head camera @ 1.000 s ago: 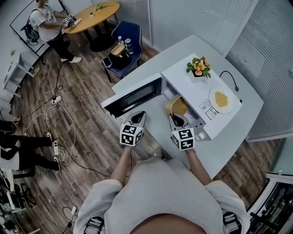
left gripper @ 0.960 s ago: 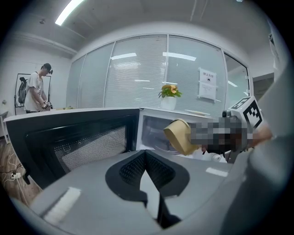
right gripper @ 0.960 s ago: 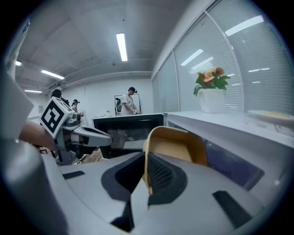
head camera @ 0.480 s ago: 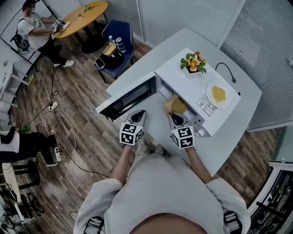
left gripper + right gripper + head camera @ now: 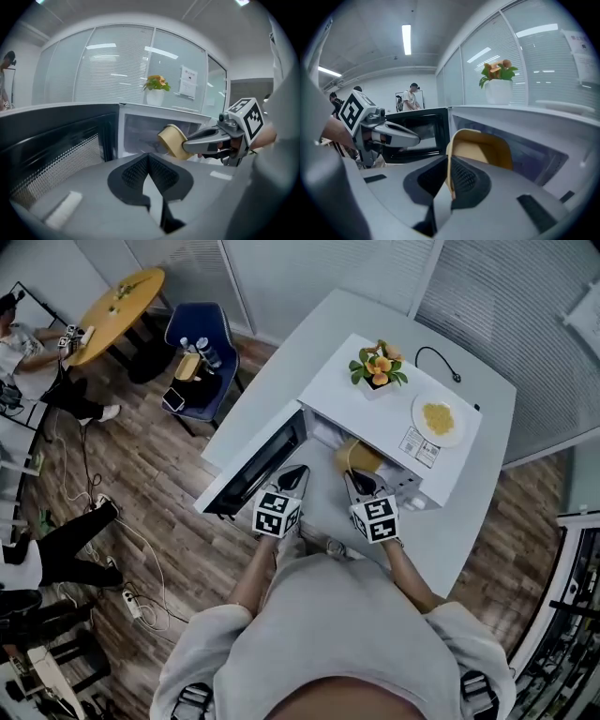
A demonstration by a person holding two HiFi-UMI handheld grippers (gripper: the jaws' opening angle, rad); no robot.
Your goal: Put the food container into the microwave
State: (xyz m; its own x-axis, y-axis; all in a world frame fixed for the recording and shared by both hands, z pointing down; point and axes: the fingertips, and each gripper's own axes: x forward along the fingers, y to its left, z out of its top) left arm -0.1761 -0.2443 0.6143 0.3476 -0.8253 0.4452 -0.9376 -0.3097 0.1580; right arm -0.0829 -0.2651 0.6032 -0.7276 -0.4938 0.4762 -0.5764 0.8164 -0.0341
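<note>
Your right claw (image 5: 360, 482) pinches the thin rim of the tan, rounded-square food container (image 5: 480, 147), which is smooth and shallow. It hangs tipped on edge, hollow side facing back toward you, at the mouth of the white boxy microwave (image 5: 398, 423). The microwave's dark glass door (image 5: 251, 468) is swung open. Your left claw (image 5: 149, 159), its ribbed black pads pressed together, holds nothing.

Right gripper (image 5: 449, 180) jaws closed on the rim of the tan food container (image 5: 480, 149), which sits tilted at the open microwave (image 5: 534, 136) mouth. Left gripper (image 5: 389, 132) alongside, near the door (image 5: 419, 126).
</note>
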